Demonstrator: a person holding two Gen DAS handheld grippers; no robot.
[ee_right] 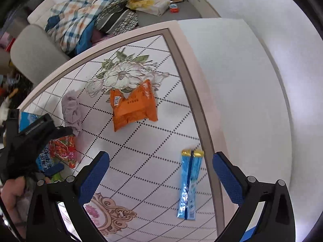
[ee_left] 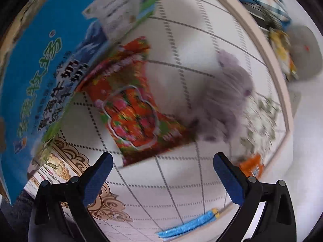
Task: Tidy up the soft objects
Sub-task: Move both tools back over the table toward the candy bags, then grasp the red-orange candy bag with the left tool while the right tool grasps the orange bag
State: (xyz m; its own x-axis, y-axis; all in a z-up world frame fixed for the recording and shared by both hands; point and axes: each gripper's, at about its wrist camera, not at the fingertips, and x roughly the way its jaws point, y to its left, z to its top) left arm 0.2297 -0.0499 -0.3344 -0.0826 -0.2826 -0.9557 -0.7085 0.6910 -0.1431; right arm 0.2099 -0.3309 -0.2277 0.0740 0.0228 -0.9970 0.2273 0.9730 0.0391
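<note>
A crumpled lilac cloth [ee_left: 228, 100] lies on the patterned table, also in the right wrist view [ee_right: 71, 109]. A red floral packet [ee_left: 133, 109] lies beside it, next to a blue milk carton box [ee_left: 40, 64]. My left gripper [ee_left: 162, 173] is open and empty, just short of the red packet; the view is blurred. It also shows in the right wrist view [ee_right: 54, 147], over the red packet [ee_right: 64, 151]. An orange snack pack [ee_right: 134, 105] and a blue stick sachet [ee_right: 189, 185] lie on the table. My right gripper [ee_right: 161, 173] is open and empty above the table.
The table's beige edge [ee_right: 187, 64] runs along white floor on the right. A grey sofa [ee_right: 36, 54] with a plaid blanket [ee_right: 78, 18] and cushions stands behind the table. The blue sachet [ee_left: 187, 225] and the orange pack [ee_left: 252, 166] show in the left wrist view too.
</note>
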